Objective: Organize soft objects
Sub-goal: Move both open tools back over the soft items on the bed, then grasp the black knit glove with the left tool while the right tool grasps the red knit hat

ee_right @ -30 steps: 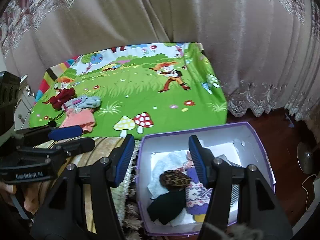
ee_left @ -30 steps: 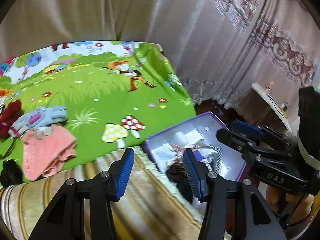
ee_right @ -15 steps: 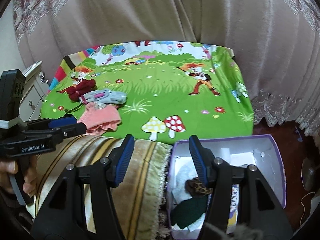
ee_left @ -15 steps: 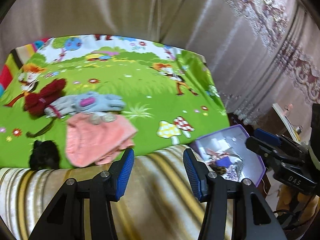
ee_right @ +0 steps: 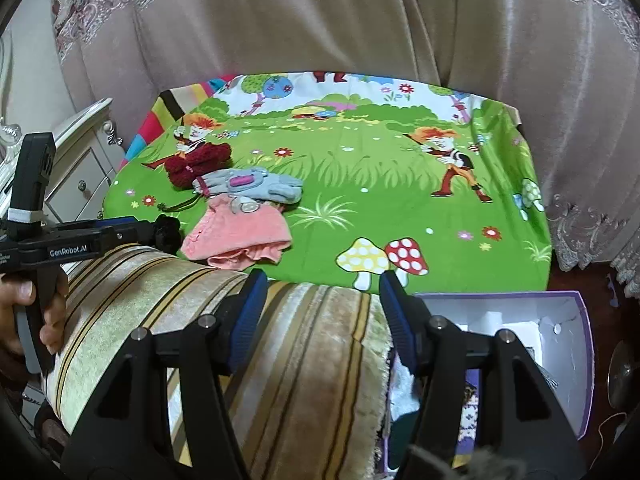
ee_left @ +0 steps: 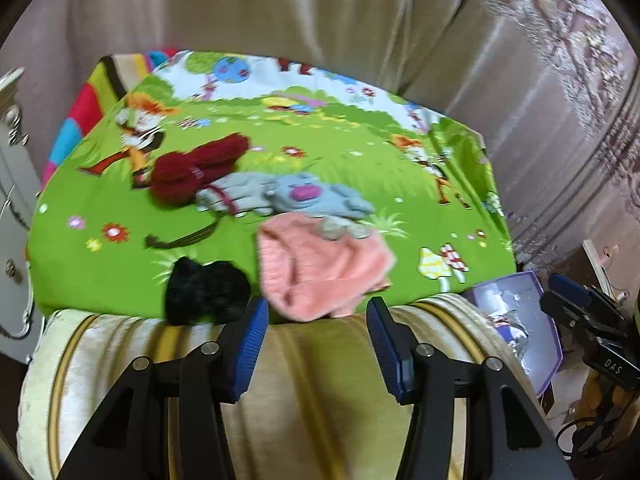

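Note:
On the green cartoon bedsheet lie a pink knit piece, grey-blue gloves, a dark red knit item and a small black soft item. The right wrist view shows the same pile: pink piece, gloves, red item. My left gripper is open and empty, just short of the pink piece, above a striped bolster. My right gripper is open and empty over the bolster. The purple box holds several soft items.
Beige curtains hang behind the bed. A white bedside cabinet stands to the left. The purple box also shows at the right of the left wrist view, with my right gripper beside it.
Both grippers have swung left, away from the purple box and toward the pile of soft items on the sheet. Both stayed open and empty.

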`<state>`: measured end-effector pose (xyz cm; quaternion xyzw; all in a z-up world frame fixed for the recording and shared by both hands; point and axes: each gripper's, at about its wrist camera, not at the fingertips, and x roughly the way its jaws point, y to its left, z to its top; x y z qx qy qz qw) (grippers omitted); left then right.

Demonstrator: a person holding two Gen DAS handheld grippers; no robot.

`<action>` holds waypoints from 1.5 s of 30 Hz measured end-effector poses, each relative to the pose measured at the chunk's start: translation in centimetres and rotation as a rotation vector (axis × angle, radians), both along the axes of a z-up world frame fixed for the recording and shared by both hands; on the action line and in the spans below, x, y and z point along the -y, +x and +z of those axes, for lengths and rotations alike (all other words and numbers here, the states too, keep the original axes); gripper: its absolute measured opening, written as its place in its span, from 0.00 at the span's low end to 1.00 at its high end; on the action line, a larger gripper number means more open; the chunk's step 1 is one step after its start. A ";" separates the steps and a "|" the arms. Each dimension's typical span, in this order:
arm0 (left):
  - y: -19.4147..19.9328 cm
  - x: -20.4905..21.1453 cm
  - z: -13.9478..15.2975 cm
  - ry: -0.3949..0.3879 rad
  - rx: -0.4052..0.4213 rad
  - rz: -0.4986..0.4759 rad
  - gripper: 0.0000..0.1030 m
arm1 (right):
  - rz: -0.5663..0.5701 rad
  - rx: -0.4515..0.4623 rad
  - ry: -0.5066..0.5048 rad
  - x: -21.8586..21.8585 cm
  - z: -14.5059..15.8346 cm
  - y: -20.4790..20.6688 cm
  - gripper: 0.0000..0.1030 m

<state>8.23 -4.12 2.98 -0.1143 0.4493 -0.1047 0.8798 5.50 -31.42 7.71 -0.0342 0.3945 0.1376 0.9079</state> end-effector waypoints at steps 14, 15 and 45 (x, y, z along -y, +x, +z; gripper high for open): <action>2.5 -4.5 -2.7 0.066 -0.127 0.055 0.60 | 0.101 -0.042 -0.020 -3.9 -1.8 3.3 0.61; 2.8 -4.6 -2.9 0.073 -0.136 0.057 0.61 | 0.114 -0.048 -0.021 -4.3 -2.0 3.7 0.61; 8.1 -7.4 -7.4 -0.066 -0.281 0.075 0.21 | 0.629 0.077 -0.304 -22.1 -3.5 15.1 0.73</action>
